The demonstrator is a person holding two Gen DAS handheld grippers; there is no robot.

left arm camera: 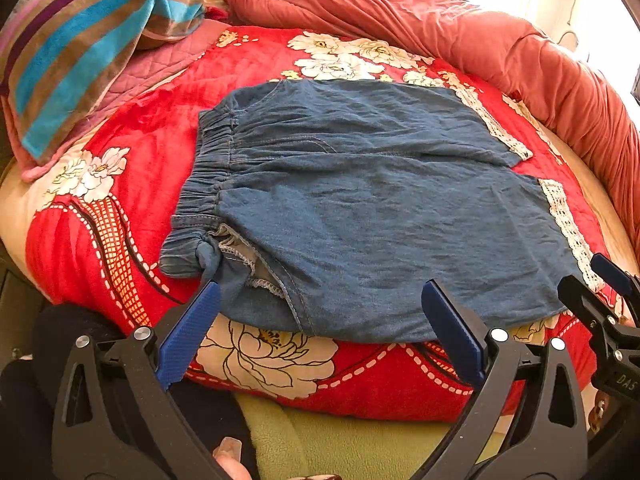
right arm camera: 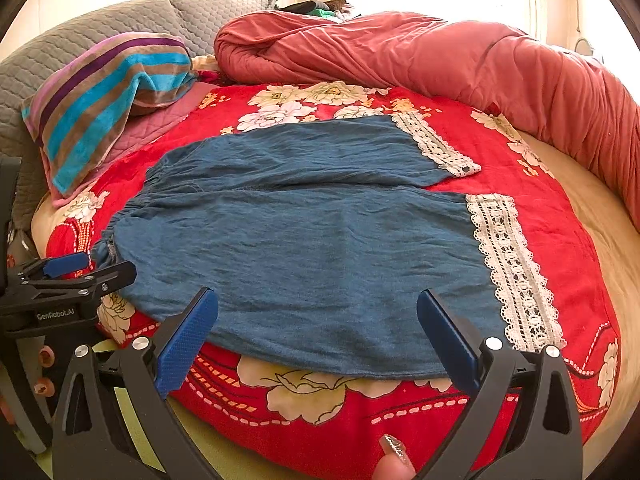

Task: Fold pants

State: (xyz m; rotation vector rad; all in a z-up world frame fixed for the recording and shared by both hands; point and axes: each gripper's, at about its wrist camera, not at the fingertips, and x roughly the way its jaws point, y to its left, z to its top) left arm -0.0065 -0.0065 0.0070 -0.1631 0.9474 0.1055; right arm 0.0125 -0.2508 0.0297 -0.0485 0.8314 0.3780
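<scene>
Blue denim pants (left arm camera: 360,200) with white lace hems (left arm camera: 568,228) lie flat on a red floral blanket (left arm camera: 120,184), waistband to the left, legs to the right. They also show in the right wrist view (right arm camera: 304,240). My left gripper (left arm camera: 320,292) is open and empty, its blue fingertips just above the near edge by the waistband end. My right gripper (right arm camera: 316,300) is open and empty over the near edge of the near leg, close to the lace hem (right arm camera: 516,272). Each gripper appears at the edge of the other's view.
A striped towel (left arm camera: 88,48) on a pink quilted pillow (left arm camera: 152,68) lies at the back left. A rolled orange-red duvet (left arm camera: 480,36) runs along the back and right. A grey headboard (right arm camera: 100,24) stands behind. A green cover (left arm camera: 340,440) hangs at the bed's near edge.
</scene>
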